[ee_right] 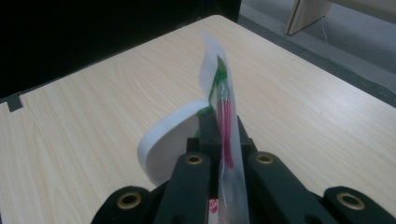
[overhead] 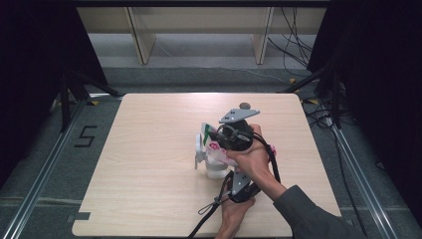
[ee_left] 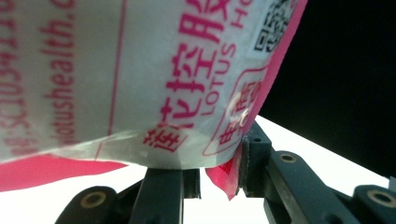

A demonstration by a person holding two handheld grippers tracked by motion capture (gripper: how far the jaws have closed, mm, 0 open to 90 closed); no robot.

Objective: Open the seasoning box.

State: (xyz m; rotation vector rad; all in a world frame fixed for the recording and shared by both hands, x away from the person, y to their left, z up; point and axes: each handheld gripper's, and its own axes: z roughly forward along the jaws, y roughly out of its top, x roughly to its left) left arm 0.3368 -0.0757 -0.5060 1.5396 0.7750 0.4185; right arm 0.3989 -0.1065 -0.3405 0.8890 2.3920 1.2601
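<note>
Mid-table, pale wood grain: one white plastic tub with pink-printed glossy wrap, one round white lid hinged open. Left gripper clamps the tub's wrap. Right gripper pinches one thin clear sachet, red-green print.

Hidden and cut off

In the high view the right hand covers most of the container, so we cannot read its label. In the left tool view its printed wrap runs off the top and left edges, the lettering partly blurred.
</note>
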